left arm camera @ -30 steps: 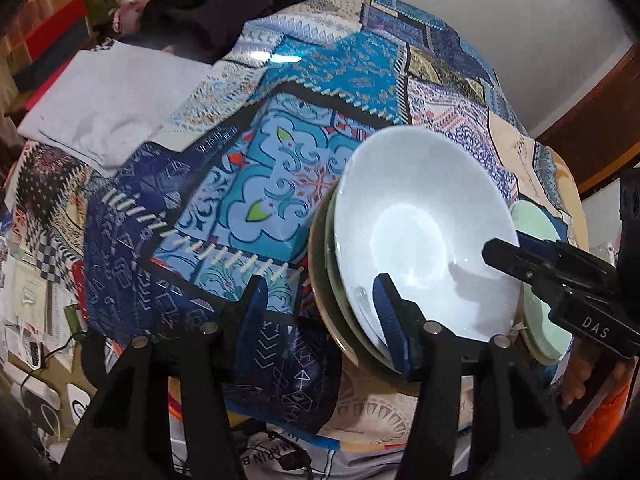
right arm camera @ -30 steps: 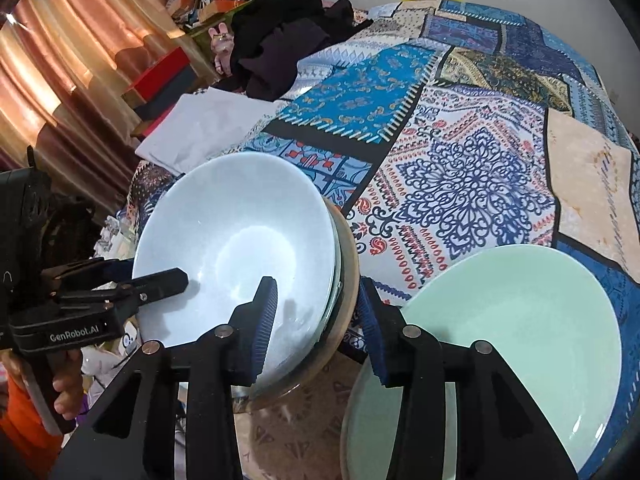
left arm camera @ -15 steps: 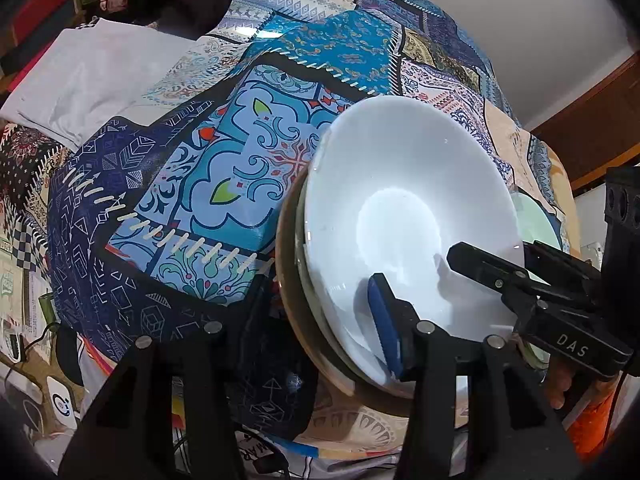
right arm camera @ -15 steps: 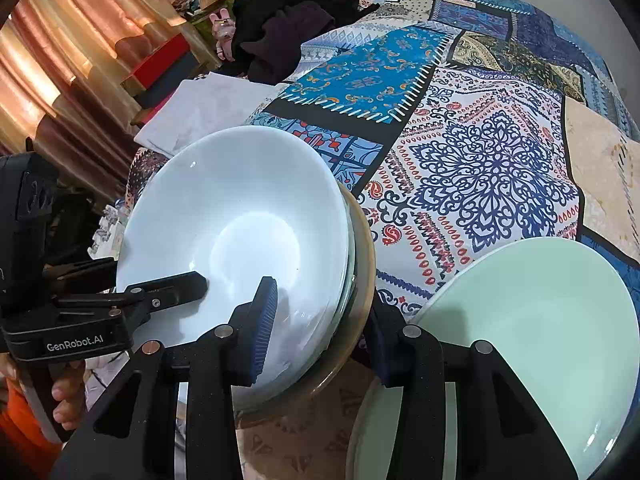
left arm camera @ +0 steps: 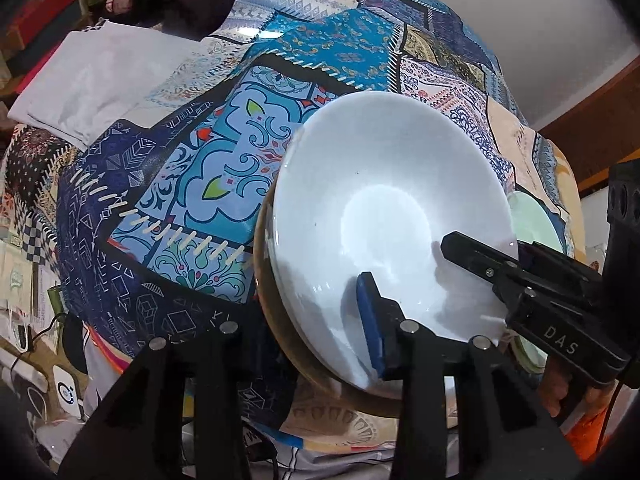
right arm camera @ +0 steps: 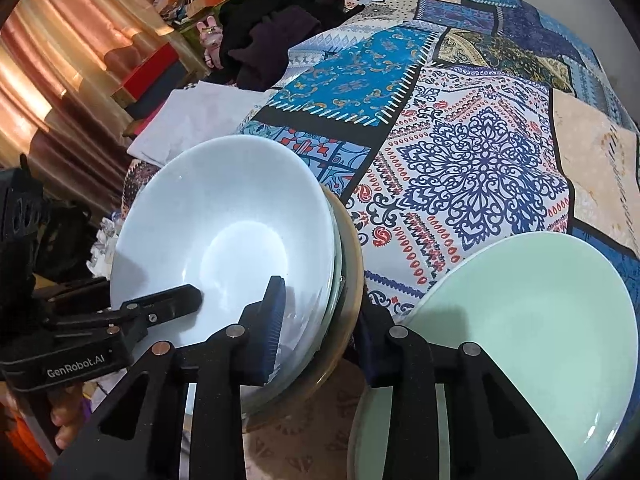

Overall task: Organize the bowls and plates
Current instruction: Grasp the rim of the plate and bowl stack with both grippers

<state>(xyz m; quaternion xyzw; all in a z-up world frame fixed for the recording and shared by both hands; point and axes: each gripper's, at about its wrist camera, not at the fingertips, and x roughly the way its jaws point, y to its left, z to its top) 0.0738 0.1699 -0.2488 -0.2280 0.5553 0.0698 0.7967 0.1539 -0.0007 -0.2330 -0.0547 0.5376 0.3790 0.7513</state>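
Closing on the bowls from both sides; entries run left to right.

- Far left: a folded grey cloth (left arm camera: 100,76) lies on the patchwork cloth (left arm camera: 180,184), untouched.
- Left tool (left arm camera: 310,320): straddles the near-left rim of the bowl stack (left arm camera: 280,280). Its blue inner pad lies against the inside wall of the white bowl (left arm camera: 384,216), and its outer finger is hidden behind the stack. The jaws are closing and stand clearly narrower than a second ago. I cannot tell whether the pads bite yet.
- Stack: the white bowl is on top, with at least one thin pale rim under it. A brown bowl (right arm camera: 352,264) sits at the bottom. The stack rests on the patchwork cloth at its near edge and fills more of both views than it did a second ago.
- Right tool (right arm camera: 324,324): straddles the near-right rim of the same stack, inner pad inside the white bowl, outer finger behind the brown rim. Its jaws are closing too and are narrower than before. Firm contact is not confirmed.
- Right: a mint plate (right arm camera: 520,320) lies just beside the stack, apart from it and not gripped.

Judgement: the approach is done and the two-sided clamp is in progress. A lift of the whole stack looks likely next. Risk: the nested bowls may slip if one side grips late.
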